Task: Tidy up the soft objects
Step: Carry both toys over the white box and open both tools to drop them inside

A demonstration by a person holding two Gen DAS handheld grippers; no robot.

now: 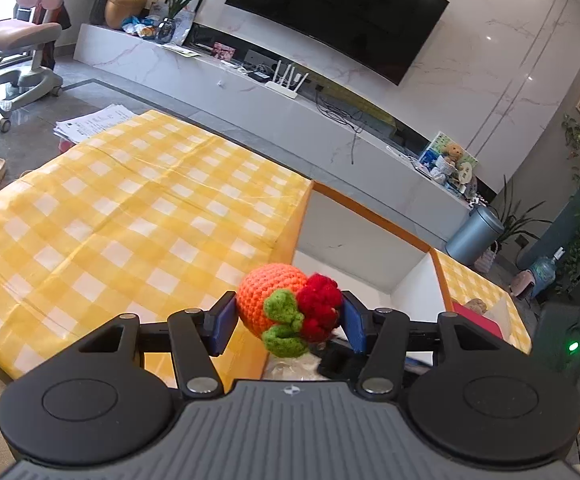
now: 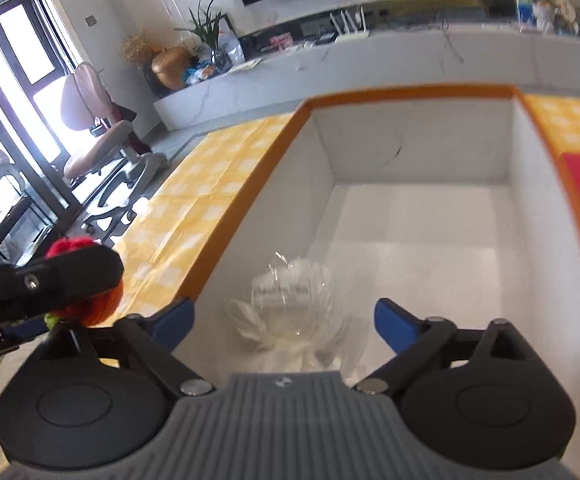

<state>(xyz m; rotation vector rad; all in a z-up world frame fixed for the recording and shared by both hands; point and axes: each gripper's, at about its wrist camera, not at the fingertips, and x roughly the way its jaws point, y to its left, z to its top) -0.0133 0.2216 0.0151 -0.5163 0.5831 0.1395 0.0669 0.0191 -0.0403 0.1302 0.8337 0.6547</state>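
A: What do we have in our left tongs?

B: We are pinching a crochet toy. It has an orange ball, green leaves and a red bumpy part. The blue pads press on it from both sides, the orange part on one pad and the red part on the other.

A: Where is the toy?

B: It sits up in the air, right between the tips of our left tongs. It hangs over the edge of the orange box, where the box meets the yellow checked cloth on the tabletop.

A: And our right tongs?

B: They are spread wide, with nothing pinched. A clear plastic bag with something white in it lies on the white bottom of the box, below the gap between the tips. We cannot tell if they touch it.

A: Can we see the toy from the right side?

B: Yes, at the far left, a bit of red and orange peeks out from behind the black left tongs.
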